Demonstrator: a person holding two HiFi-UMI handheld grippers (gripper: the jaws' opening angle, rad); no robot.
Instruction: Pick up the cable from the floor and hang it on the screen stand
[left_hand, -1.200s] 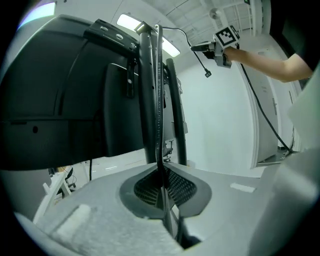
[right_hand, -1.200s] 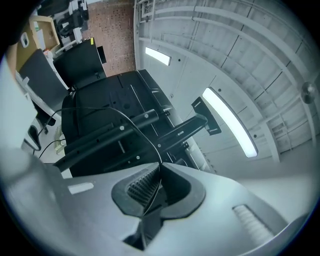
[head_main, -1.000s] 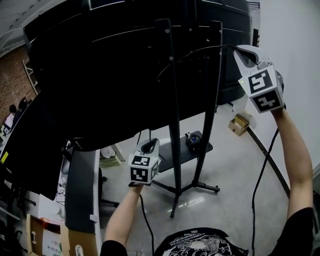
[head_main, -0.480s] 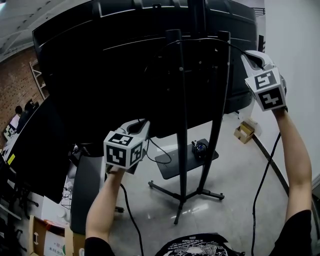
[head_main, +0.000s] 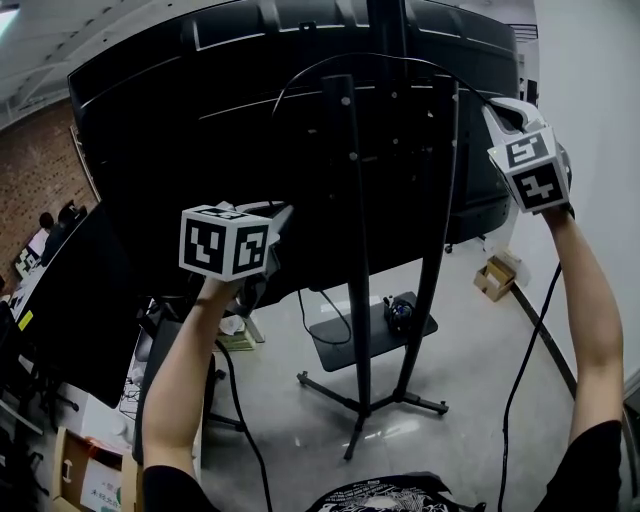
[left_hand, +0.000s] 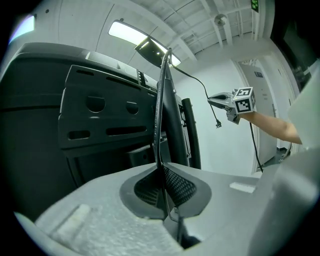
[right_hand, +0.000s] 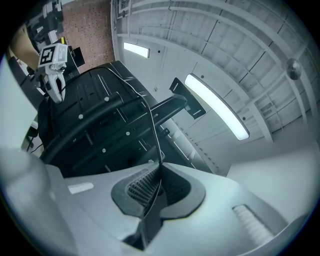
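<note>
Left hand-held gripper (left_hand: 163, 172): jaws closed on the cable (left_hand: 159, 110), which runs thin and dark between the ribbed rubber pads. Right hand-held gripper (right_hand: 152, 182): likewise clamped shut on the same cable, farther along its length. Both are raised near the head of the screen stand (head_main: 357, 300), left and right of it.

Location of cable: off the floor (head_main: 470, 360), spanning between the two grippers in a shallow arch that appears to pass over the top of the stand's uprights. Whether it rests on the stand cannot be confirmed. The plug (left_hand: 218, 124) hangs free just below the right gripper.

Handling assessment: light, slender and limp, with enough spring to hold an arch. The round, smooth jacket looks likely to slide through the pads if pulled hard. It is not fragile, but the plug end could swing and snag. Judged best held as now, at two points well apart, so the slack between them drapes over the stand.

Surroundings: the stand is black metal, two slim curved uprights with bolt holes on spread feet. The screen (head_main: 200, 130) is a large matt black panel, ribbed at the back. The floor is pale, polished and reflective.
</note>
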